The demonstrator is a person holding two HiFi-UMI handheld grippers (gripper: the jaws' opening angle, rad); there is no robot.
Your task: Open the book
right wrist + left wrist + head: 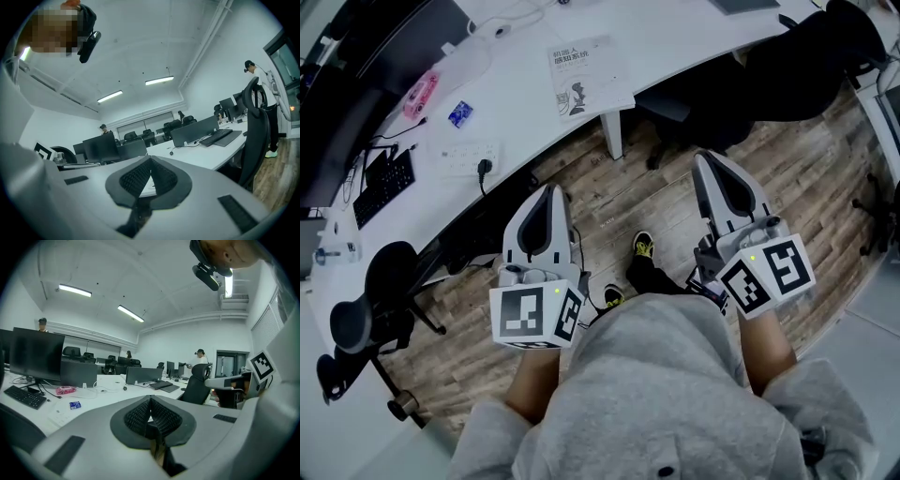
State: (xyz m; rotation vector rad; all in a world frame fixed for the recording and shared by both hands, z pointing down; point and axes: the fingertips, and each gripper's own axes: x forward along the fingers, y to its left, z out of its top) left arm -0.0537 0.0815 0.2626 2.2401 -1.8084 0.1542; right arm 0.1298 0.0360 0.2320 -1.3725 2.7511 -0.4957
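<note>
The book (589, 77) lies closed on the white desk (675, 37), close to the desk's near edge, its pale printed cover facing up. Both grippers hang over the wooden floor, short of the desk and apart from the book. My left gripper (546, 193) points toward the desk edge below and left of the book; its jaws are shut with nothing in them (150, 399). Below and right of the book, my right gripper (710, 159) is likewise shut and empty (150, 159).
On the desk left of the book lie a pink object (420, 94), a blue packet (460, 113), a power strip (469, 157) and a keyboard (384, 185). A desk leg (612, 136) stands under the book. Office chairs stand at left (370, 309) and right (787, 66).
</note>
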